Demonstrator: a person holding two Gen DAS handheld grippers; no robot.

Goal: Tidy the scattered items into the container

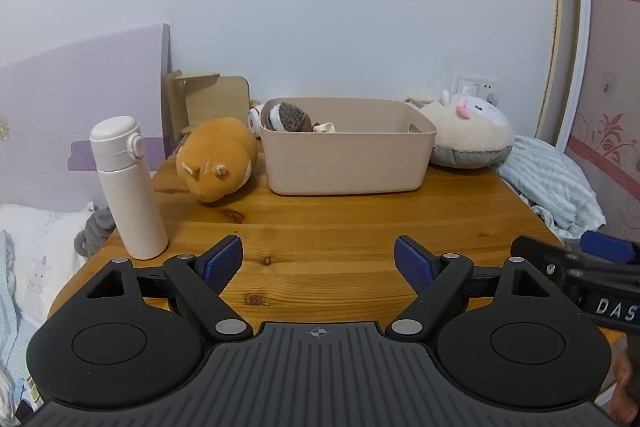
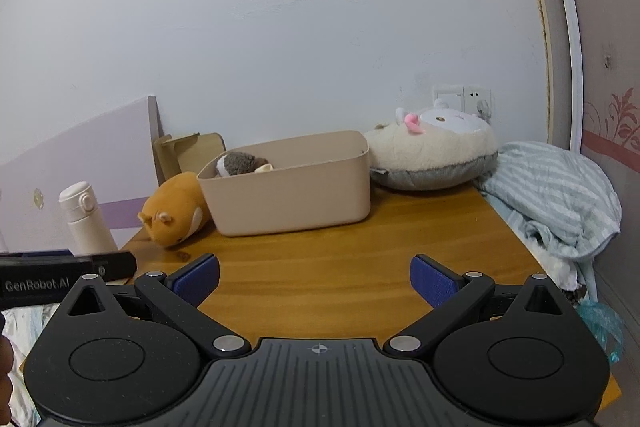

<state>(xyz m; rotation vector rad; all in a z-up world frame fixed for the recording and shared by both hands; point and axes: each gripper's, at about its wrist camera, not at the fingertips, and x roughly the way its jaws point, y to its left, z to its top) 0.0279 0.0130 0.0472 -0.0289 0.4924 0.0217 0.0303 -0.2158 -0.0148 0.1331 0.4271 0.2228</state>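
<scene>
With both jaws released and empty, I should take the orange plush [image 1: 218,159], left of frame centre, gripping its middle, then lift over the bin [image 1: 348,163] rim.

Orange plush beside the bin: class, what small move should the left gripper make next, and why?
Probably ease the left gripper toward the orange plush: it lies on the table against the bin, outside it, and the fingers stand open, empty.

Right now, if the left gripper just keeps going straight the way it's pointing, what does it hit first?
Probably bare wooden table first, since the open left gripper tilts downward. Beyond that, the beige bin sits straight ahead; depth is hard to judge.
</scene>
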